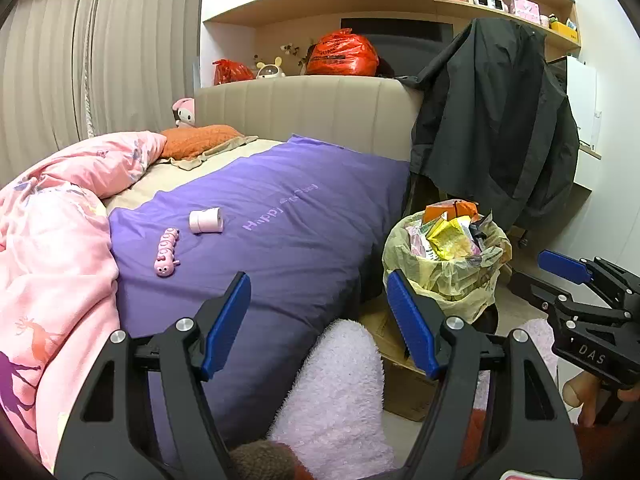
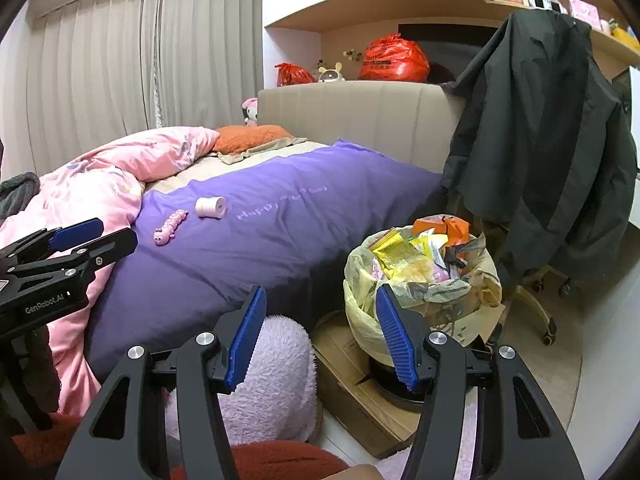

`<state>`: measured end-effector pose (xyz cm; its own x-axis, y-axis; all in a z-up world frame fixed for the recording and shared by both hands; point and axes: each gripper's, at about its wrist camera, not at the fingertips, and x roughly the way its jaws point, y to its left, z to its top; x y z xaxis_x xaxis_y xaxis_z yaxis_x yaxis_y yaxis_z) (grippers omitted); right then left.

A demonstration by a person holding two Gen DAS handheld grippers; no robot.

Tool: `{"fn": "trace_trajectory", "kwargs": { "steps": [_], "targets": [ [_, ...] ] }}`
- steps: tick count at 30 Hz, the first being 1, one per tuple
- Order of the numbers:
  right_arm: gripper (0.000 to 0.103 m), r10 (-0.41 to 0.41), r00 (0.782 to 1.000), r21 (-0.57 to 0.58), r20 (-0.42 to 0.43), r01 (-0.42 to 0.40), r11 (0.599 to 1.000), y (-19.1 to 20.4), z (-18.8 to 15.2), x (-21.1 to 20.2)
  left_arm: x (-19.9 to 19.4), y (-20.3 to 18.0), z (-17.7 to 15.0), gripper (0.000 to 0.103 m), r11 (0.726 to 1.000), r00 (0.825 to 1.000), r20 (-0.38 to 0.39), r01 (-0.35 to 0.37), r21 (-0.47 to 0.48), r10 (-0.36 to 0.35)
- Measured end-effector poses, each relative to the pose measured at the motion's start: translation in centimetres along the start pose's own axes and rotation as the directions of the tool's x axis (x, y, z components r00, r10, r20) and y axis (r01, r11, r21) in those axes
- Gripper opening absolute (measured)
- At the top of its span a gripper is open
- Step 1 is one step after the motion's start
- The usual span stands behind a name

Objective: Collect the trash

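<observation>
Trash bin (image 2: pixel 420 280) right of bed (image 2: pixel 280 232); jacket (image 2: pixel 552 152) behind bin.

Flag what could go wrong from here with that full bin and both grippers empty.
1. The trash bin is heaped above its rim; pulling the yellowish liner bag up could spill wrappers onto the floor.
2. The liner looks thin and crumpled, so the ridged pads of the right gripper might tear it.
3. The black jacket hangs right beside the bin; the left gripper or the right could snag it while reaching.

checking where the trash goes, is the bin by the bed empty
No, the bin beside the bed is heaped with wrappers above the rim of its yellowish liner.
</observation>
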<state>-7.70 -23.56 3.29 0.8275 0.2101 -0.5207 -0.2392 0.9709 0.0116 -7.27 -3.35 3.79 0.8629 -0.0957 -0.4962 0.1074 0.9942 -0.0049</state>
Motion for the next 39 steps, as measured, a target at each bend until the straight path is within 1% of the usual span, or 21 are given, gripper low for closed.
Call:
{"fn": "trace_trajectory", "kwargs": {
  "steps": [6, 15, 39],
  "targets": [
    [0.054, 0.002, 1.000, -0.009, 0.017, -0.002, 1.000, 0.5, 0.1, -0.6, -0.4, 0.0, -0.1, 0.067, 1.000, 1.000, -0.002, -0.009, 0.002, 0.009],
    [0.054, 0.006, 1.000, -0.020, 0.019, -0.005, 1.000, 1.3, 0.2, -0.9, -0.9, 0.3, -0.3, 0.067, 1.000, 1.000, 0.008, -0.013, -0.003, 0.013],
    [0.054, 0.005, 1.000, -0.013, 0.018, -0.004, 1.000, 1.0, 0.2, -1.0, -1.0, 0.0, -0.2, 0.067, 1.000, 1.000, 0.004, -0.009, 0.010, 0.008]
  ]
}}
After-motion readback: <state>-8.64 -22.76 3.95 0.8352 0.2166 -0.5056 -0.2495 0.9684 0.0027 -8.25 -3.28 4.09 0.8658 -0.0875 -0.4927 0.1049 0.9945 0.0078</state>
